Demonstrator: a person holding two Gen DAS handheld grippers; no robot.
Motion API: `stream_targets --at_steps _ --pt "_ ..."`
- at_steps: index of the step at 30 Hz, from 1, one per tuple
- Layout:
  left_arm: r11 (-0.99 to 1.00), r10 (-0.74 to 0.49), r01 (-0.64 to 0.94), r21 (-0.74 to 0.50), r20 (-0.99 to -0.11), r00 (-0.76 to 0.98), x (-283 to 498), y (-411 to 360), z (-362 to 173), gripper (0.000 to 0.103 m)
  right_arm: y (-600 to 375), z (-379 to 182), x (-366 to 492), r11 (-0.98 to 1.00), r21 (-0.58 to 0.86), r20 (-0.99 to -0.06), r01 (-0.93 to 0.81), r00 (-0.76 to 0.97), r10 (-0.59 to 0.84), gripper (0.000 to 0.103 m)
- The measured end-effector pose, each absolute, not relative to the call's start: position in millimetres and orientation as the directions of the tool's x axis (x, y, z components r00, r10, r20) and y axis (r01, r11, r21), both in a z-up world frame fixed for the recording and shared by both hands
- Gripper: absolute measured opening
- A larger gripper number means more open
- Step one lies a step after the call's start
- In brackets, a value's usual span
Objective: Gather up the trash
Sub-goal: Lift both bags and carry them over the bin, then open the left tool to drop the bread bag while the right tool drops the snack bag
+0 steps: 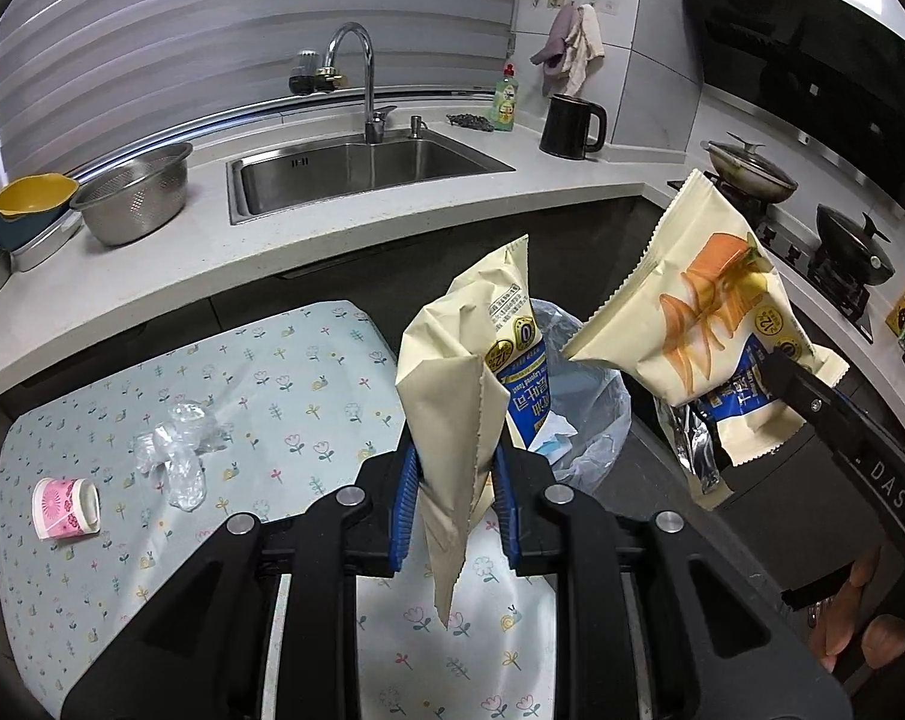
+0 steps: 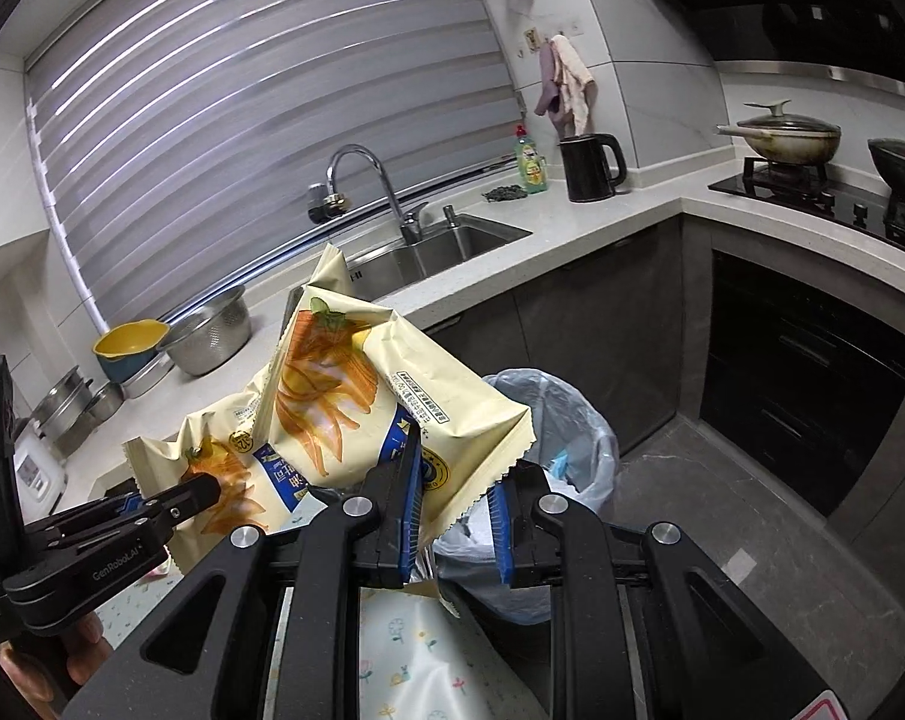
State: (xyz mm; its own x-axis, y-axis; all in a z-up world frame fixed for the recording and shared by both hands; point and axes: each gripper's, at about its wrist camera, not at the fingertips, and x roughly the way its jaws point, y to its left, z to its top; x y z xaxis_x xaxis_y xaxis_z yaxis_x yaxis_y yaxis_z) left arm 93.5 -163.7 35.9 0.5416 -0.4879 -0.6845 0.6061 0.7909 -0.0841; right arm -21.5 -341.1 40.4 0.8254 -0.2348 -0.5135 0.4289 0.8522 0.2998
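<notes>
Mid-carry, two wrappers lifted off the desk [image 1: 92, 396] and brought toward the bin [image 1: 596, 414]. Left gripper [image 1: 455, 498] clamped on the folded lower part of one cream wrapper [image 1: 470, 354], held upright above the desk's near edge, just short of the bin's mouth. Right gripper [image 2: 455, 516] holding a second wrapper [image 2: 356, 396] by its lower edge; left finger pressed against the film, the right finger's contact hidden behind the wrapper's corner, so a firm pinch judged likely but not certain. In the right wrist view, that wrapper hanging above and just left of the bin's lined rim [image 2: 548, 378], not yet over the opening.

Still on the desk: a pink paper cup [image 1: 65, 509] on its side and a crumpled clear plastic [image 1: 176, 450], near each other, well apart from the bin.

Next, probably: carry both wrappers over the liner's mouth, then part the fingers one gripper at a time. Light, stiff film apt to cling to the pads or drift past the rim, so release low inside the opening. Then back for cup and plastic.
</notes>
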Motion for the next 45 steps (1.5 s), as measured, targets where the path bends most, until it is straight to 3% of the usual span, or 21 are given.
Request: stream_targets --at_steps 19,21,24,26,35,40,45 --pt "0.732 -0.535 0.653 -0.192 -0.756 0.377 144 -252 -22 0.025 -404 6 -21 0.779 0.293 -0.563 0.554 0.759 -0.328 0.019" --pt "0.726 -0.542 0.657 -0.202 -0.757 0.366 154 -262 -28 0.03 -408 3 -17 0.774 0.293 -0.569 0.562 0.753 -0.331 0.019" --pt "0.737 -0.54 0.647 -0.198 -0.748 0.386 166 -269 -33 0.045 -410 -2 -8 0.772 0.285 -0.578 0.568 0.744 -0.335 0.019" --pt "0.743 -0.538 0.644 -0.182 -0.735 0.413 169 -269 -32 0.063 -411 -4 1 0.776 0.277 -0.582 0.567 0.741 -0.334 0.019" --pt "0.814 -0.475 0.567 -0.129 -0.71 0.52 181 -226 -26 0.066 -403 -11 56 0.809 0.252 -0.593 0.532 0.745 -0.305 0.021" --pt "0.867 -0.414 0.486 -0.111 -0.703 0.578 192 -190 -26 0.072 -399 -36 104 0.821 0.206 -0.648 0.532 0.703 -0.293 0.038" --pt "0.901 -0.352 0.426 -0.076 -0.701 0.62 201 -148 -27 0.072 -388 -46 122 0.829 0.186 -0.671 0.527 0.685 -0.284 0.039"
